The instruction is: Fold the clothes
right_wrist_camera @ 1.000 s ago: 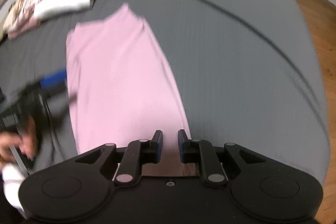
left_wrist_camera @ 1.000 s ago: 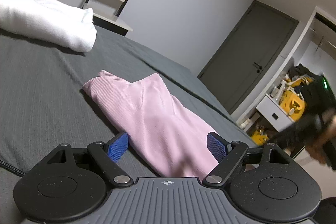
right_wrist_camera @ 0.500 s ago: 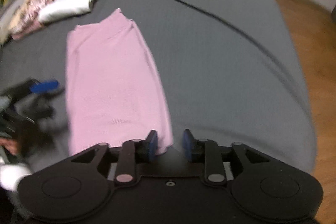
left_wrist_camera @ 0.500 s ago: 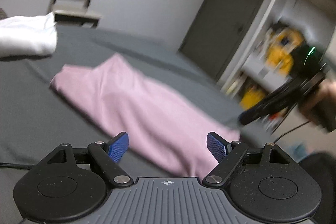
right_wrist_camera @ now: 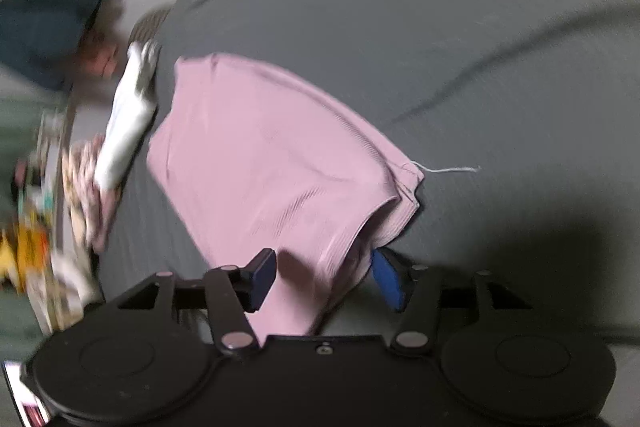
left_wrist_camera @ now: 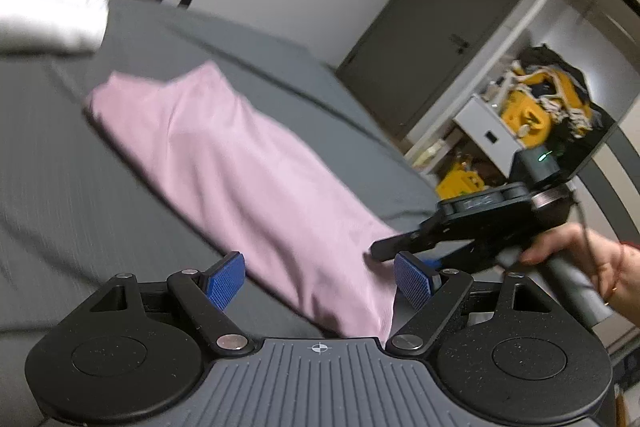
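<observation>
With both jaws spread wide, nothing gripped yet.
Left to right: white folded pile [left_wrist_camera: 52, 15] at the far left of the grey bed [left_wrist_camera: 48, 163]; pink garment [left_wrist_camera: 248, 179] lying long and flat on that bed; left gripper [left_wrist_camera: 320, 281] hovering open over its near end; right gripper [right_wrist_camera: 326, 277] open around the near corner, a fabric layer curling up between the pads. Risk: pinching one layer only, dragging the stack askew; snagging the loose thread [right_wrist_camera: 452, 169].
</observation>
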A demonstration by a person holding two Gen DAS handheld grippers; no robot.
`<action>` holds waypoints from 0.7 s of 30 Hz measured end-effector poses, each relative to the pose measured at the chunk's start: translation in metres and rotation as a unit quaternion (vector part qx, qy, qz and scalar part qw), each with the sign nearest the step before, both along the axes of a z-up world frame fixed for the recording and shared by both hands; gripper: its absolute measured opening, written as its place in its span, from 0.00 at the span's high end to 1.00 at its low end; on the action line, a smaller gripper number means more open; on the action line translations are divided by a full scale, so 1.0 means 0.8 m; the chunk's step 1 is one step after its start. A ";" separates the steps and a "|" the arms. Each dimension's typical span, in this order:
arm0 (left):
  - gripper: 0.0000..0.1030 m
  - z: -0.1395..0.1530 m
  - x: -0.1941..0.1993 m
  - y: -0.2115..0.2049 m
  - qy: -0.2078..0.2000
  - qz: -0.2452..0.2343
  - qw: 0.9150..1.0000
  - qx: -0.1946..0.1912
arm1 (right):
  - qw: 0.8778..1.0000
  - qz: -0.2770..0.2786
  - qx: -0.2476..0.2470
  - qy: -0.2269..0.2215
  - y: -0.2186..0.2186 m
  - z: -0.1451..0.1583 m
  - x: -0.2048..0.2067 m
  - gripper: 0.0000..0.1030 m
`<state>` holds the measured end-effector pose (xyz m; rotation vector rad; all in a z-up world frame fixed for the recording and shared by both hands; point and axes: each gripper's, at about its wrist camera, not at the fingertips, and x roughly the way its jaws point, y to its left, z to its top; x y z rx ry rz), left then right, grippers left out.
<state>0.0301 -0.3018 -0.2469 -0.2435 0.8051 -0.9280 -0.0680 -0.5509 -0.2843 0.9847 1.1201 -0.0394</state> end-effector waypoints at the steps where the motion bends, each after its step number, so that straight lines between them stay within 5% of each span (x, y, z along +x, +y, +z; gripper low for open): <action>1: 0.20 0.005 0.004 0.002 -0.015 -0.006 1.000 -0.001 | 1.000 -0.020 0.005 -0.001 0.003 -0.004 -0.001 0.42; 8: 0.20 0.035 0.037 -0.005 -0.115 -0.080 0.989 0.038 | 0.997 -0.073 0.014 0.033 0.035 -0.001 -0.006 0.42; 15: 0.20 0.049 0.048 -0.034 -0.219 -0.195 0.954 0.061 | 0.984 -0.176 0.012 -0.001 0.058 -0.011 -0.015 0.48; 18: 0.20 0.050 0.048 -0.039 -0.231 -0.236 0.943 0.052 | 0.980 -0.199 0.024 -0.008 0.055 -0.017 -0.020 0.49; 21: 0.20 0.048 0.049 -0.044 -0.233 -0.266 0.934 0.055 | 0.980 -0.197 0.021 -0.016 0.056 -0.015 -0.018 0.81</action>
